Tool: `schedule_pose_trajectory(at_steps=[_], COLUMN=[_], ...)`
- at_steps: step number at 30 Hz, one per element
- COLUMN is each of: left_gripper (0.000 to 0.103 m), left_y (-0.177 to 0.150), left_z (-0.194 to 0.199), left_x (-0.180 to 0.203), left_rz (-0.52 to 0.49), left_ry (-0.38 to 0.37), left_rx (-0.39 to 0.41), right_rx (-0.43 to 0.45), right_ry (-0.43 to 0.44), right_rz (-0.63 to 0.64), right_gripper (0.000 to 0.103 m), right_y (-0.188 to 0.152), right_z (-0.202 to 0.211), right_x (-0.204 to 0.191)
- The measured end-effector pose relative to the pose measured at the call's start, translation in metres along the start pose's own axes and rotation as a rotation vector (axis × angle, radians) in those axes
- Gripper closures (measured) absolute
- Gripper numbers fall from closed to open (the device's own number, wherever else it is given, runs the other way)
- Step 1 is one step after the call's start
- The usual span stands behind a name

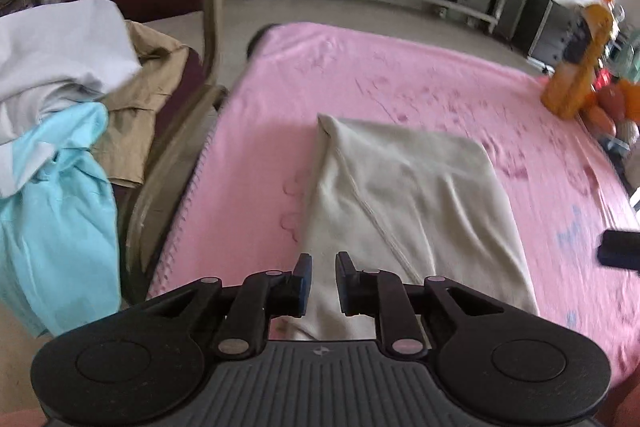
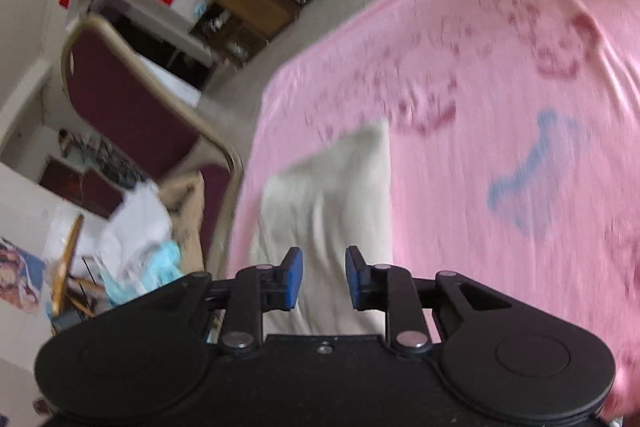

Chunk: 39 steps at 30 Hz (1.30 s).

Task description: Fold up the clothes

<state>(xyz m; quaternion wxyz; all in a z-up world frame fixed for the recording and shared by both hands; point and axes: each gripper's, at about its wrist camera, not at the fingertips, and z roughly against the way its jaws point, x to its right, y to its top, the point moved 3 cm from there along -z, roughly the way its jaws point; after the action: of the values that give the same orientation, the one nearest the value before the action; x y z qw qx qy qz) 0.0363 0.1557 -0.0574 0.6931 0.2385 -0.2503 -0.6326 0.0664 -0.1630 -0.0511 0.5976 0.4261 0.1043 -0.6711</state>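
We see the folded cream garment (image 1: 404,195) lying on the pink-covered tabletop (image 1: 420,75). Left hand-held gripper (image 1: 323,277) and right hand-held gripper (image 2: 324,277): jaws slightly apart, empty, above it.

L gripper (image 1: 323,281): tilted down and fwd, jaws a narrow gap apart, nothing between the pads, blue pad edge showing on its left finger (image 1: 306,279). R gripper (image 2: 324,277): also angled down, view rolled to one side, jaws slightly apart w/ a somewhat wider gap than L, both blue pads (image 2: 294,277) bare, nothing gripped. Both frames motion-blurred. R gripper's tip also shows at the right edge of the L wrist view.
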Motion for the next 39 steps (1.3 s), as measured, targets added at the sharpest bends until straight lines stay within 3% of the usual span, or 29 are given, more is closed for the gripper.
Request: schedule_pose_trajectory(at_steps=[3, 6, 7, 9, 11, 12, 13, 14, 16, 18, 20, 22, 24, 26, 27, 28, 29, 31, 32, 33, 35, 39], left_gripper=[0.087, 0.087, 0.085, 0.083, 0.079, 0.079, 0.079, 0.079, 0.080, 0.084, 0.084, 0.083, 0.078, 0.076, 0.076, 0.076, 0.076, 0.081, 0.081, 0.081, 0.080, 0.080], left_y=[-0.002, -0.007, -0.008, -0.010, -0.012, -0.013, -0.013, -0.014, -0.016, -0.017, -0.019, -0.024, -0.033, -0.038, -0.038, -0.037, -0.036, -0.032, -0.027, -0.022, -0.012, 0.011], left_z=[-0.013, -0.036, -0.039, -0.037, -0.033, -0.030, -0.026, -0.023, -0.014, -0.006, -0.004, -0.007, -0.016, -0.022, -0.020, -0.019, -0.017, -0.012, -0.008, -0.003, 0.004, -0.004], left_x=[0.011, 0.014, 0.012, 0.008, 0.001, -0.004, -0.007, -0.010, -0.011, -0.008, 0.004, 0.018, 0.030, 0.035, 0.035, 0.032, 0.026, 0.015, 0.009, 0.005, 0.003, 0.014], left_rz=[-0.050, -0.070, -0.071, -0.072, -0.052, -0.034, -0.017, 0.000, 0.012, 0.010, -0.026, -0.084, -0.160, -0.215, -0.222, -0.209, -0.183, -0.122, -0.091, -0.067, -0.041, -0.058], left_ry=[0.058, 0.138, 0.163, 0.179, 0.180, 0.178, 0.176, 0.174, 0.156, 0.123, 0.043, -0.038, -0.035, 0.005, 0.014, 0.026, 0.040, 0.049, 0.046, 0.039, 0.016, 0.003], left_rx=[0.002, -0.084, -0.097, -0.102, -0.105, -0.104, -0.102, -0.099, -0.078, -0.051, -0.045, -0.070, -0.132, -0.160, -0.161, -0.161, -0.158, -0.133, -0.106, -0.078, -0.025, 0.004], right_rx=[-0.043, -0.086, -0.086, -0.061, -0.020, 0.019, 0.059, 0.080, 0.086, 0.051, -0.004, -0.070, -0.147, -0.173, -0.173, -0.171, -0.156, -0.082, -0.048, -0.023, -0.004, 0.022], right_ry=[0.114, 0.227, 0.201, 0.147, 0.162, 0.112, 0.047, -0.014, -0.090, -0.007, 0.075, 0.146, 0.158, 0.051, 0.006, -0.030, -0.071, -0.206, -0.223, -0.210, -0.086, 0.090], right_rz=[-0.076, -0.147, -0.137, -0.154, -0.298, -0.322, -0.309, -0.280, -0.223, -0.244, -0.228, -0.198, -0.167, -0.131, -0.129, -0.137, -0.146, -0.115, -0.110, -0.121, -0.182, -0.199], right_gripper=[0.080, 0.080, 0.081, 0.103, 0.103, 0.103, 0.095, 0.093, 0.092, 0.090, 0.089, 0.088, 0.088, 0.090, 0.102, 0.103, 0.102, 0.084, 0.084, 0.084, 0.084, 0.084], right_y=[-0.009, -0.014, -0.013, -0.010, -0.007, -0.005, -0.002, 0.000, -0.001, -0.008, -0.017, -0.026, -0.033, -0.036, -0.035, -0.033, -0.031, -0.024, -0.020, -0.016, -0.011, 0.002], right_z=[-0.029, -0.061, -0.069, -0.075, -0.066, -0.055, -0.042, -0.032, -0.019, -0.015, -0.021, -0.030, -0.041, -0.047, -0.045, -0.042, -0.035, -0.017, -0.009, -0.003, 0.002, -0.011], right_x=[0.006, 0.013, 0.019, 0.039, 0.065, 0.071, 0.073, 0.073, 0.068, 0.062, 0.049, 0.035, 0.027, 0.030, 0.034, 0.038, 0.041, 0.045, 0.046, 0.047, 0.046, 0.029])
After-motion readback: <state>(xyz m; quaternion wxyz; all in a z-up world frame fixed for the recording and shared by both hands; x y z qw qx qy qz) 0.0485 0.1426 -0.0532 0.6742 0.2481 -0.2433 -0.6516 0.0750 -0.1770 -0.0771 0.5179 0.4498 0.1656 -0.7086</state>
